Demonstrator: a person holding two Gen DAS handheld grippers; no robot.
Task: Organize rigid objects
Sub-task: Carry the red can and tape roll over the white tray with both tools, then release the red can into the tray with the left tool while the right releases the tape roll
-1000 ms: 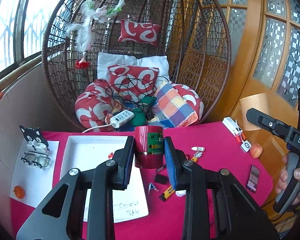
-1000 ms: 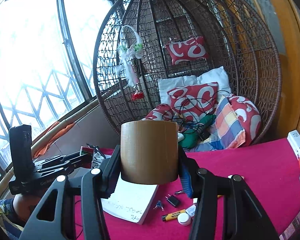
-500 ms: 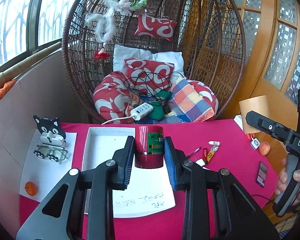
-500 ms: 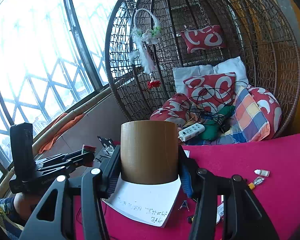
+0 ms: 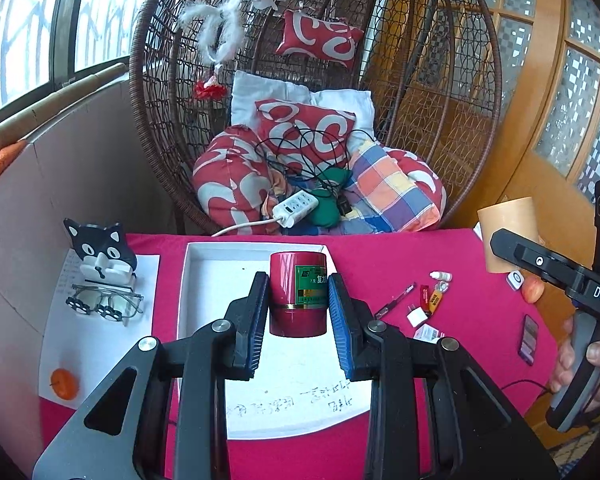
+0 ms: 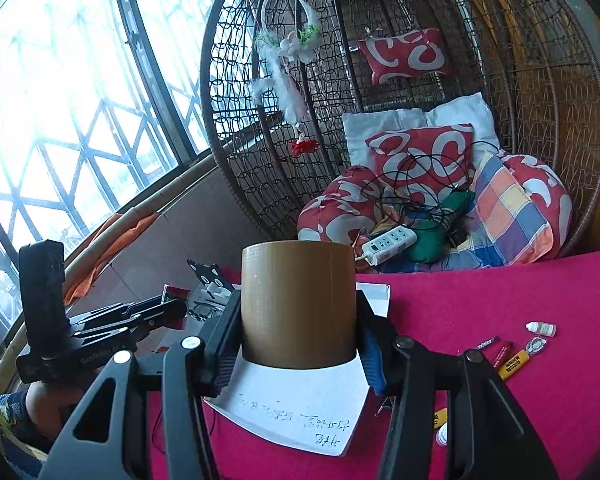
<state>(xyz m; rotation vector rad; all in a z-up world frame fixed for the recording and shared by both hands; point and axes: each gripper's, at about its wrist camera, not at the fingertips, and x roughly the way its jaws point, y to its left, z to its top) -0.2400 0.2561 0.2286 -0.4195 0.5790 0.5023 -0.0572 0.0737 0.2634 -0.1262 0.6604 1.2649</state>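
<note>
Gripping a red canister (image 5: 298, 294) above the white tray (image 5: 204, 264), the left gripper (image 5: 298, 316) fingers pinch it; the right gripper (image 6: 300, 344) fingers clamp a brown tape roll (image 6: 299, 304).

A wicker egg chair (image 5: 316, 92) stands behind the table's pink cloth (image 5: 396, 252), piled with red-and-white cushions (image 5: 304, 128). In the chair, a white power strip (image 5: 296, 209) lies beside a plaid cushion (image 5: 396, 194). A feathered wreath (image 5: 240, 12) hangs at the chair's upper left.

Bright daylight from blown-out windows (image 6: 60, 120), sharp focus, strong fisheye bending at edges
</note>
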